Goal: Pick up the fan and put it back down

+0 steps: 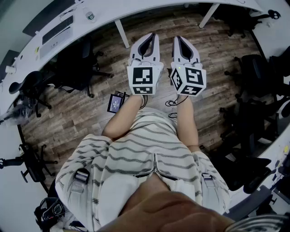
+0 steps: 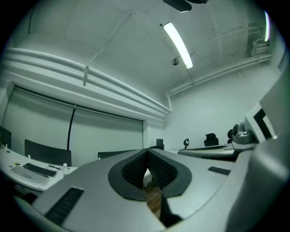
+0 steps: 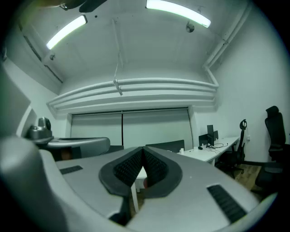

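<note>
Holding level over the wood floor (image 1: 90, 108), the left tool (image 1: 148, 38) and right tool (image 1: 180, 40) are both pinched shut on nothing. No fan in any view, so I'd spot it first, then open up before reaching.

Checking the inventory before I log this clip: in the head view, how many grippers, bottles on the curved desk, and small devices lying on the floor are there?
Grippers: 2, the left gripper and the right gripper, both shut and empty
Bottles: 1, the bottle on the desk
Small devices: 1, the dark device on the wooden floor
Total: 4
</note>
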{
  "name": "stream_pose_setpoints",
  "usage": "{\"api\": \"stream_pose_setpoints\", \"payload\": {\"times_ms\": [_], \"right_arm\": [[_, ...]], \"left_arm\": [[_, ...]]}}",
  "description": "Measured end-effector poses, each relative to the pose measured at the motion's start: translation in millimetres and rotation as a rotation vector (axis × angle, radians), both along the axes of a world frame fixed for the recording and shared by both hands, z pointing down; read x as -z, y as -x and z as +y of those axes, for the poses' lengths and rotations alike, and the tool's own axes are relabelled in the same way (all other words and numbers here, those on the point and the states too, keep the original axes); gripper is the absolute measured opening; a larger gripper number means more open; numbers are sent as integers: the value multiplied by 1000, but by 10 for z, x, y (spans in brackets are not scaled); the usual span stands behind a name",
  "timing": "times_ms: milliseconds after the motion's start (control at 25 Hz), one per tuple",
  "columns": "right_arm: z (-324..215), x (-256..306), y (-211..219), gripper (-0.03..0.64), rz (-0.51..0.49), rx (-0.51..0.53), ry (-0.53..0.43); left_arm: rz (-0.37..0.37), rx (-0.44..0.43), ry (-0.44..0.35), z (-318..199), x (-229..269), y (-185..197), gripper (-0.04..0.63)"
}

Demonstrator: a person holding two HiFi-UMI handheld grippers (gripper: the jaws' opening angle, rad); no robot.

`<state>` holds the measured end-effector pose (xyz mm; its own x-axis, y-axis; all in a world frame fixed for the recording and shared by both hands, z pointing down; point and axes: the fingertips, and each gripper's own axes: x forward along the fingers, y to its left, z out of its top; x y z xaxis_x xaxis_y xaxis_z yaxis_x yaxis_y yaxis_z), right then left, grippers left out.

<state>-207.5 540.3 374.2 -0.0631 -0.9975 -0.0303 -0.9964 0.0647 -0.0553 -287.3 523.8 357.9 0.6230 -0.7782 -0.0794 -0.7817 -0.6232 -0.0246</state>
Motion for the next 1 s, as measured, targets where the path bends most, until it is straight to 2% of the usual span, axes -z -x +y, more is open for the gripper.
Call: {"api": "stream_pose_setpoints", "payload": {"times_ms": [480, 800, 1000], "right_arm": [[-151, -35, 349, 11, 1, 7, 2], [-303, -62, 535, 11, -20, -78, -25], [-514, -88, 562, 11, 16, -78, -16]], "left_arm": [[3, -21, 12, -173, -52, 260, 8], [16, -42, 9, -358, -152, 529, 8], [16, -45, 27, -583, -238, 508, 8]]}}
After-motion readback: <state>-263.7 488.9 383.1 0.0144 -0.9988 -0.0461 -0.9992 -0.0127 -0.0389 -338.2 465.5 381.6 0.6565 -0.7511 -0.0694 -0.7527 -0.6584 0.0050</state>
